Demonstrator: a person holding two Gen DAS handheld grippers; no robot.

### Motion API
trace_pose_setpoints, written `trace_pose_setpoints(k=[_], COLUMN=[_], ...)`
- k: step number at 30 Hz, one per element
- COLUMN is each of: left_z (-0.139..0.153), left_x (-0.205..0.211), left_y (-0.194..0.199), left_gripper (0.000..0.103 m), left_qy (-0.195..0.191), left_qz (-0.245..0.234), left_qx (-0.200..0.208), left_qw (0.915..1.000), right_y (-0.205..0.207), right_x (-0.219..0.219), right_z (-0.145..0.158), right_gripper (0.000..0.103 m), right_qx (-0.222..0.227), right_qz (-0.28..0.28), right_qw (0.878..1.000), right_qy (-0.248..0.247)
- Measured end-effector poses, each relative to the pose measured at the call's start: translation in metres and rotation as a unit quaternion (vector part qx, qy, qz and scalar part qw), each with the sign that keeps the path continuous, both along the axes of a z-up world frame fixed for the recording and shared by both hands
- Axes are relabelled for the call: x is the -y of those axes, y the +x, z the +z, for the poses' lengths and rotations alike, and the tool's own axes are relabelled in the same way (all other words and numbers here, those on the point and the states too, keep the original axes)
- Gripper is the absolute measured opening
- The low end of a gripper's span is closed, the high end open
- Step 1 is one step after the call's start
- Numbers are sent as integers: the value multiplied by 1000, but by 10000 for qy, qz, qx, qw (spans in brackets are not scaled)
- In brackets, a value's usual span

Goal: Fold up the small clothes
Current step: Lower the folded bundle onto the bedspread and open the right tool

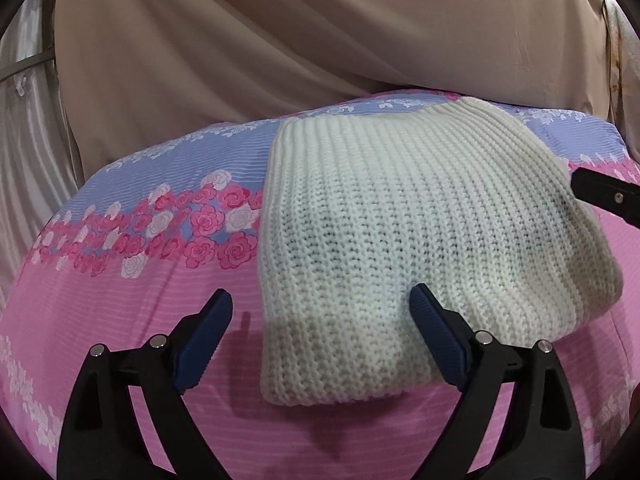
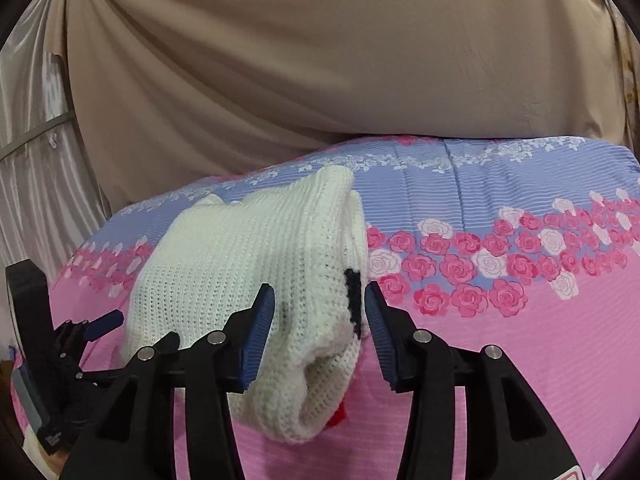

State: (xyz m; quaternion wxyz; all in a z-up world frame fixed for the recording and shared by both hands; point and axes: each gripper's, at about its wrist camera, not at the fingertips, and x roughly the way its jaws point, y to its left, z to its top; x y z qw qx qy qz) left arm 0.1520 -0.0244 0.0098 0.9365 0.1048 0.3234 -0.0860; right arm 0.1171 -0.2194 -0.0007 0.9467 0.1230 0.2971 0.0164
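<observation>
The white knit garment (image 1: pixel 420 240) lies part-folded on the pink floral bedsheet (image 1: pixel 120 320), its long axis running away from both cameras toward the beige curtain (image 1: pixel 280 40). Its near left corner sits between the spread jaws of the left gripper (image 1: pixel 320 316); its near right corner, thick with layers and showing black and red trim, sits between the spread jaws of the right gripper (image 2: pixel 320 312). Neither pinches anything. Nothing else lies nearby to obstruct.

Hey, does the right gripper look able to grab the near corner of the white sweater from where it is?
Probably yes. The right gripper is open, with the near corner of the folded white sweater already between its fingers, and nothing lies in between on the floral bedsheet.
</observation>
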Motion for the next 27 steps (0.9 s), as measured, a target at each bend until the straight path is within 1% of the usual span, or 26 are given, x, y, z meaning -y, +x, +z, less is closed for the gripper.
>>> trace_pose_setpoints(k=[2, 4, 5, 7, 8, 10, 11, 12, 13, 14, 15, 16, 17, 19, 21, 23, 24, 25, 27], left_z=[1, 1, 0, 0, 1, 1, 1, 1, 1, 1, 0, 0, 0, 1, 2, 4, 4, 5, 5], left_x=[-3, -5, -6, -6, -7, -9, -9, -9, -9, -9, -8, -8, -7, -8, -9, -10, -10, -10, -9], left_y=[0, 3, 5, 5, 5, 5, 5, 5, 5, 5, 5, 4, 3, 2, 1, -1, -4, -7, -13], left_gripper=[88, 88, 88, 88, 88, 88, 89, 89, 90, 90, 90, 91, 91, 91, 92, 94, 94, 97, 98], left_qy=[-100, -151, -160, -175, -190, -238, -256, -270, -272, -269, -263, -254, -228, -226, -226, -210, -193, -169, -118], left_qz=[15, 18, 24, 25, 25, 4, -5, -8, -6, -14, -25, -38, -27, -22, 5, 66, 109, 159, 250], left_qx=[-37, -65, -72, -68, -62, -70, -80, -81, -78, -85, -87, -78, -50, -14, 37, 130, 186, 231, 273], left_qw=[9999, 9999, 9998, 9998, 9998, 9997, 9996, 9996, 9996, 9996, 9996, 9996, 9997, 9997, 9997, 9997, 9996, 9995, 9992], right_y=[21, 36, 43, 46, 41, 28, 22, 22, 28, 41, 50, 49, 45, 33, 11, -10, -20, -29, -50], right_x=[8, 11, 10, 4, 1, 0, 0, 0, 0, 0, 1, 5, 7, 7, 2, -5, -7, -9, -14], right_z=[-7, -16, -21, -19, -9, 9, 15, 13, 5, -14, -28, -36, -32, -18, -7, -5, -7, -11, -21], right_gripper=[51, 51, 47, 32, 27, 25, 24, 24, 24, 25, 26, 32, 33, 37, 42, 58, 62, 67, 73], right_qx=[-241, -414, -474, -471, -261, 145, 290, 266, 95, -313, -540, -466, -446, -340, -164, -164, -194, -228, -317], right_qz=[-16, 91, 202, 326, 449, 627, 634, 558, 409, 180, 123, 120, 81, -55, -261, -607, -726, -814, -971], right_qw=[9995, 9982, 9973, 9970, 9970, 9955, 9952, 9964, 9984, 9993, 9985, 9986, 9985, 9990, 9994, 9979, 9968, 9958, 9934], right_qy=[189, 426, 530, 529, 567, 697, 686, 572, 369, 83, 47, 215, 317, 298, 144, -167, -268, -349, -513])
